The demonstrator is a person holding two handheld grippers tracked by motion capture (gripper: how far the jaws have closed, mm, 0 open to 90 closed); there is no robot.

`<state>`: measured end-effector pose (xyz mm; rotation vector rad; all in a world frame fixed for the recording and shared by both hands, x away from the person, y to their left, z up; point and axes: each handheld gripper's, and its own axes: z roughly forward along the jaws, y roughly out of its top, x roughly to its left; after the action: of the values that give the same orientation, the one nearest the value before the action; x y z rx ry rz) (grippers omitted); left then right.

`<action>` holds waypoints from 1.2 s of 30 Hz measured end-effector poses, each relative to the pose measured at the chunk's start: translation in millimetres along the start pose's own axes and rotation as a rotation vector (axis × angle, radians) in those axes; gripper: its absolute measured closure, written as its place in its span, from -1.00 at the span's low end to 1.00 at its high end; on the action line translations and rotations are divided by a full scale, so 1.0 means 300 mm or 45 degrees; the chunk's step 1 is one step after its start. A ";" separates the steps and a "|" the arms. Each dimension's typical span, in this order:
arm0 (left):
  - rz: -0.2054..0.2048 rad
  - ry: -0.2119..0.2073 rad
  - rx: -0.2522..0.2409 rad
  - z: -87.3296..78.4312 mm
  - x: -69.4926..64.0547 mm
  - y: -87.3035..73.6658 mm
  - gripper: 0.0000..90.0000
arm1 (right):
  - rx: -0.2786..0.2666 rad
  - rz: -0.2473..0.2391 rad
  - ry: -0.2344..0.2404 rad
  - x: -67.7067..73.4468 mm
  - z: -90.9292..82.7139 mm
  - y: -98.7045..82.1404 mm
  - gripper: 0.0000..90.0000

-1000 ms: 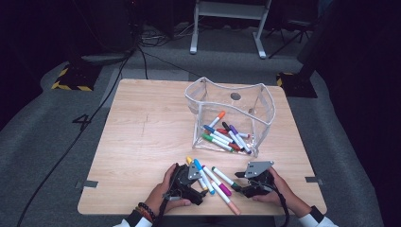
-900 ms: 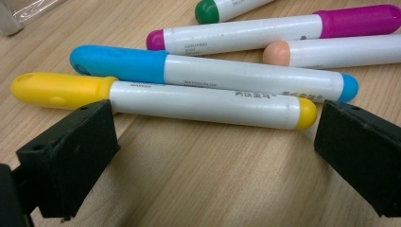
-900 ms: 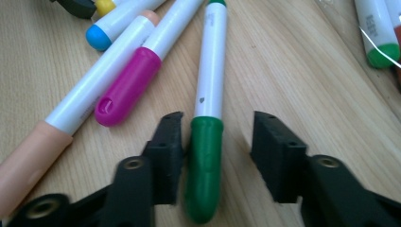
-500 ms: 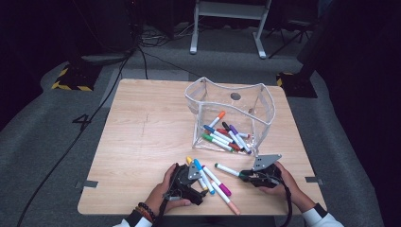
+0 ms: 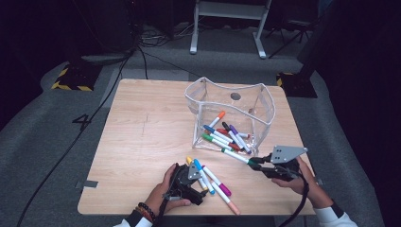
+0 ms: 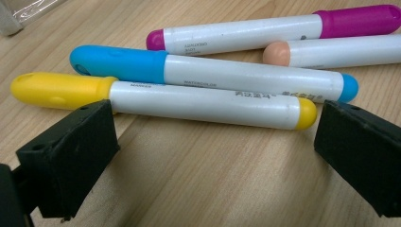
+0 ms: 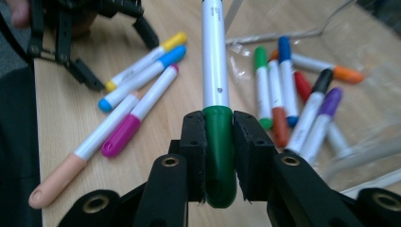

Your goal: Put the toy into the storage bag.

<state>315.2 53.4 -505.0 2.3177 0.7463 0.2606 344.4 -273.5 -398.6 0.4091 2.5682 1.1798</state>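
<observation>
My right gripper (image 5: pixel 257 165) is shut on the green cap of a white marker (image 5: pixel 235 156), held above the table just in front of the clear pouch (image 5: pixel 265 101). Its jaws have just been closing with that cap between them. In the right gripper view the pads clamp the green marker (image 7: pixel 215 71), which points away from my right gripper (image 7: pixel 218 142). My left gripper (image 5: pixel 195 178) rests low on the table, open. Its jaws (image 6: pixel 213 151) stand wide apart beside a yellow marker (image 6: pixel 189 101) without touching it. A blue marker (image 6: pixel 213 75), a magenta marker (image 6: pixel 265 33) and a peach marker (image 6: pixel 331 51) lie behind.
The clear pouch holds several markers (image 5: pixel 224 135) and stands at the back right of the wooden table (image 5: pixel 142 132). Loose markers (image 5: pixel 215 182) lie near the front edge between the two hands. A black cable (image 5: pixel 61 156) runs over the floor at left.
The right gripper closed on the green marker, lifted it off the table and moved right and up. The left gripper stayed where it was.
</observation>
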 end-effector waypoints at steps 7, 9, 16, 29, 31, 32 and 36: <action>0.002 -0.002 0.001 0.000 0.001 0.000 -0.99 | -0.049 -0.076 -0.119 -0.065 -0.128 0.133 0.67; 0.002 -0.001 0.001 0.000 0.001 0.000 -0.99 | -0.084 -0.064 -0.130 -0.096 -0.157 0.169 0.67; 0.003 -0.001 0.001 0.000 0.001 0.000 -0.99 | -0.106 -0.031 -0.173 -0.197 -0.190 0.256 0.67; 0.001 -0.001 0.001 0.000 0.000 0.000 -0.99 | 0.041 0.007 -0.213 -0.358 -0.056 0.343 0.68; 0.001 -0.001 0.001 0.000 0.000 0.000 -0.99 | 0.057 0.028 -0.202 -0.380 -0.030 0.344 0.67; 0.001 -0.001 0.001 0.000 0.000 0.000 -0.99 | 0.069 0.034 -0.202 -0.389 -0.018 0.345 0.67; 0.001 -0.001 0.001 0.000 0.000 0.000 -0.99 | 0.096 0.070 -0.184 -0.423 0.019 0.347 0.67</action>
<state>315.3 53.4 -504.9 2.3188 0.7453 0.2602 477.2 -251.3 -304.8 0.5641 2.4964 1.0337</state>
